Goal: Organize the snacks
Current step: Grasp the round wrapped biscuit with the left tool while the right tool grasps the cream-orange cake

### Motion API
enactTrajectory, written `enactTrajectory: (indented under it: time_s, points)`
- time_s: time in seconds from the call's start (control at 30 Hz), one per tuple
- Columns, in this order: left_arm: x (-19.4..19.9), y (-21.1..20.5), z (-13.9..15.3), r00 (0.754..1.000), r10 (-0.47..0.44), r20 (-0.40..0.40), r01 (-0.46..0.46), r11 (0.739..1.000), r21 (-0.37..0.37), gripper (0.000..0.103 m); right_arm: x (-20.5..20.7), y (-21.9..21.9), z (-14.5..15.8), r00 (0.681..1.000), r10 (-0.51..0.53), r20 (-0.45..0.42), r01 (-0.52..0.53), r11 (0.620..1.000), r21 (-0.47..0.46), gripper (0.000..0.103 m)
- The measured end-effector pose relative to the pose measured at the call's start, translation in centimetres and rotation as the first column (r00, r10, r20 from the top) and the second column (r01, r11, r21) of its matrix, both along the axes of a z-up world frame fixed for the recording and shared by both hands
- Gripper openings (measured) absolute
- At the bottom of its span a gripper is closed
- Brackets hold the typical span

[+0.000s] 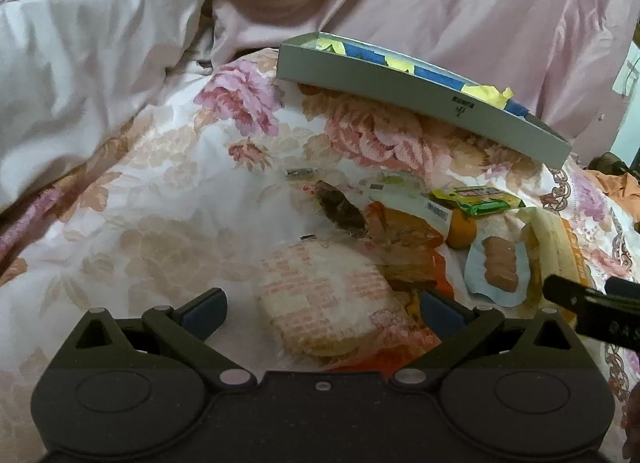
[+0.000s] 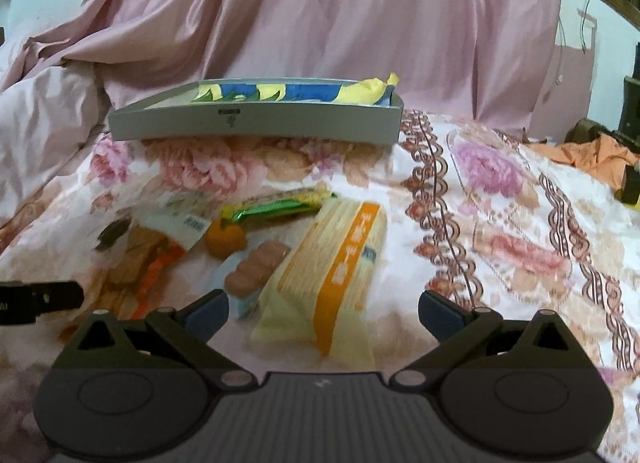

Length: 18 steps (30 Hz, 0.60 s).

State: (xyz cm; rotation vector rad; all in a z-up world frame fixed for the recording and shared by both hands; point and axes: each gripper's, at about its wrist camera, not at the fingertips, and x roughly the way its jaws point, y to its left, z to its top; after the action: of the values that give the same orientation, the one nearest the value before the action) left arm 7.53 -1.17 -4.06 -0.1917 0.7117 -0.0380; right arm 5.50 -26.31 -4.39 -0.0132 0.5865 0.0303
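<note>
We have both grippers hovering low over the bed (image 2: 500, 191), and neither holds anything: the left gripper (image 1: 323, 309) has its fingers spread wide on either side of a round white packet (image 1: 328, 295), and the right gripper (image 2: 323, 309) stands equally wide over the near end of a long yellow cracker pack (image 2: 332, 271). The snacks lie in a loose heap on the flowered bedspread, well short of the grey tray (image 2: 256, 125), which sits farther back and already carries a blue and yellow bag (image 2: 304, 93). We judge the step in hand to be a first pick, and the cracker pack looks the easier one: we should close across its narrow width, near the middle, so it does not sag or swing. The soft bedding will give, so we ought to press down only lightly. Beside the pack, a tray of pink sausages (image 2: 256, 267) lies touching or nearly so, with an orange (image 2: 225, 241) and a green bar (image 2: 276, 205) behind; the left finger could catch the sausages. The grippers are near each other, so one should wait.
</note>
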Motion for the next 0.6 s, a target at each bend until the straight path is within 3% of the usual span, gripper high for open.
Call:
enactTrajectory:
  time_s: [0.4, 0.6]
  points:
    - [2.1, -1.0, -1.2, 1.000, 0.012, -0.016, -0.010, 0.996, 0.087, 0.102, 5.9, -0.6, -1.4, 0.997, -0.029, -0.073, 0.030, 0.999, 0.019, 0.103]
    - [2.0, -0.7, -1.3, 1.000, 0.002, -0.013, -0.001, 0.997, 0.072, 0.101, 7.5, -0.4, -2.1, 0.998, -0.001, -0.066, 0.004, 0.999, 0.043, 0.103]
